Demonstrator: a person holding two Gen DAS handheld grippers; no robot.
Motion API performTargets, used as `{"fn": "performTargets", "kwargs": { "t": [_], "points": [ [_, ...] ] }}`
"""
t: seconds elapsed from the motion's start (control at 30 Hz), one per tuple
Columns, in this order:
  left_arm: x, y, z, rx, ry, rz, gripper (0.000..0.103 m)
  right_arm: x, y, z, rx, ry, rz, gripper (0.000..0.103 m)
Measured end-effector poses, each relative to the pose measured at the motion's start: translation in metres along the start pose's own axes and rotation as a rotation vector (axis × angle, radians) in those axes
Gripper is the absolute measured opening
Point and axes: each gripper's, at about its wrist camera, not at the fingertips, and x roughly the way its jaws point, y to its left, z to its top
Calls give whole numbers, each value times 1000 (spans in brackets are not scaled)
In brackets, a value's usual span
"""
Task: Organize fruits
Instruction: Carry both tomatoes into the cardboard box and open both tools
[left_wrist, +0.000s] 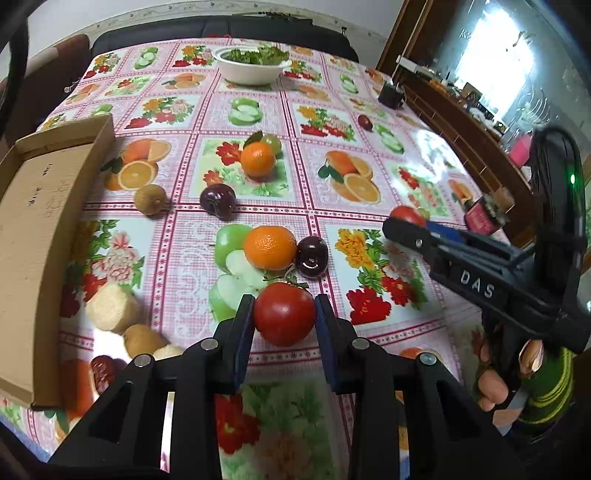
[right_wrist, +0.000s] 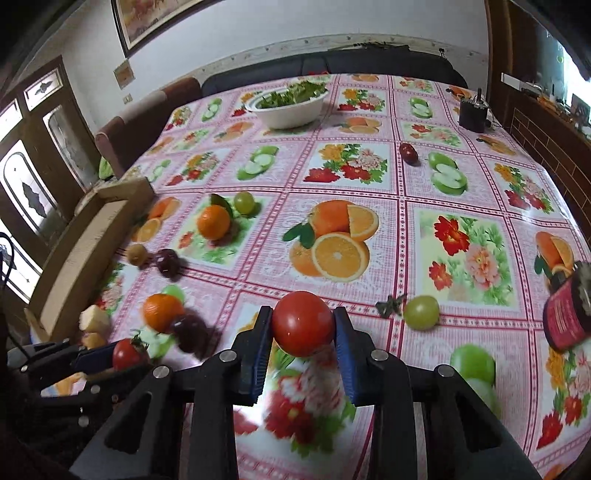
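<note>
In the left wrist view my left gripper (left_wrist: 284, 308) is shut on a red tomato (left_wrist: 283, 317) with a green stem, both blue pads pressing its sides just above the tablecloth. In the right wrist view my right gripper (right_wrist: 303, 321) is shut on a second red tomato (right_wrist: 302, 325), with no stem showing. Each gripper also shows in the other's view: the right gripper (left_wrist: 404, 221) at the right, the left gripper (right_wrist: 118, 356) at the lower left. Loose on the cloth lie two oranges (left_wrist: 257, 159) (left_wrist: 269, 247), two dark plums (left_wrist: 218, 201) (left_wrist: 312, 251) and a kiwi (left_wrist: 149, 199).
An open cardboard box (left_wrist: 44, 221) stands along the left table edge, with pale chunks (left_wrist: 110, 306) beside it. A white bowl of greens (left_wrist: 251, 66) sits at the far side. A green grape (right_wrist: 421, 312), a red jar (right_wrist: 565, 317), a far plum (right_wrist: 408, 152) and a black cup (right_wrist: 472, 114) are to the right.
</note>
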Motion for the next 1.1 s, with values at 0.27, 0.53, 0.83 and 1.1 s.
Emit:
{"fn": "performTargets", "kwargs": {
  "t": [0.27, 0.53, 0.83, 1.1],
  "points": [
    [-31, 25, -2, -47, -60, 14, 30, -21, 26, -8, -20, -12, 52, 33],
    [-57, 67, -10, -120, -106, 64, 30, -28, 71, -2, -97, -17, 115, 33],
    [-85, 137, -22, -252, -162, 156, 30, -18, 138, 2, -204, 11, 216, 33],
    [-104, 192, -31, -348, -199, 235, 30, -3, 208, 6, -300, 37, 319, 33]
  ]
}}
